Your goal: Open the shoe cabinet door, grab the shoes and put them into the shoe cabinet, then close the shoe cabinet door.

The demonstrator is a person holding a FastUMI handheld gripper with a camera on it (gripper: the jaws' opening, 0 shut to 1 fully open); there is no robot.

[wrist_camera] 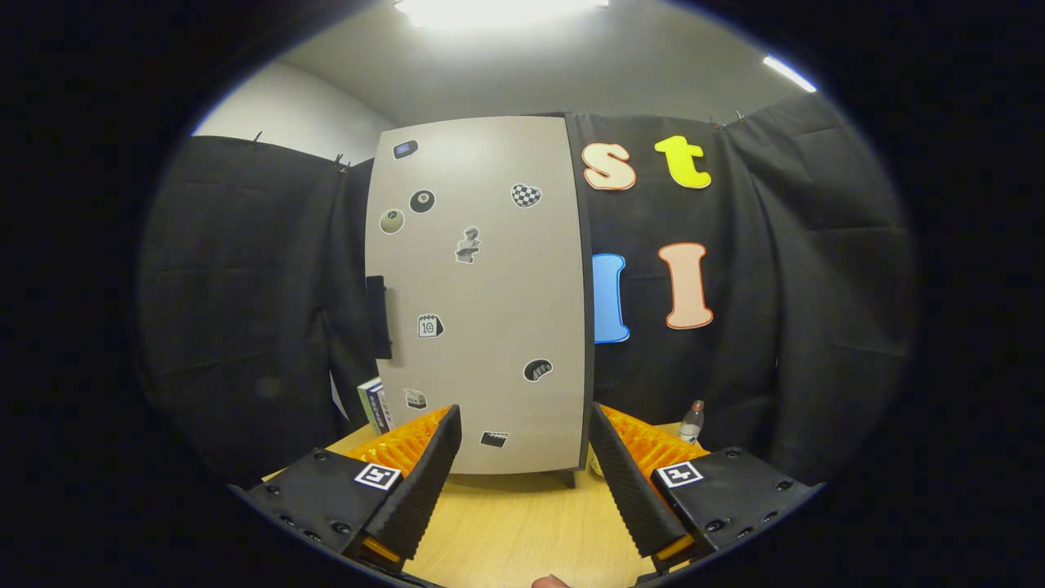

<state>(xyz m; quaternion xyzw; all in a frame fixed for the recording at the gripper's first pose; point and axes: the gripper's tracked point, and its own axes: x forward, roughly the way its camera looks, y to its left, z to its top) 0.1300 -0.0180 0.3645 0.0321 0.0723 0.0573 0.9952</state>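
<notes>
A tall shoe cabinet [478,294] stands on the wooden table [522,523] straight ahead of my fingers. Its pale door carries several stickers and is closed. A dark handle [376,317] sits on the door's left edge, about halfway up. My gripper [525,429] is open, with a wide gap and nothing between the fingers. The fingertips [447,425] reach toward the bottom of the door but stay short of it.
A few books [375,406] stand to the left of the cabinet's base. A small bottle [691,422] stands to the right of the cabinet, beyond the right finger. Black cloth walls close in the booth on both sides.
</notes>
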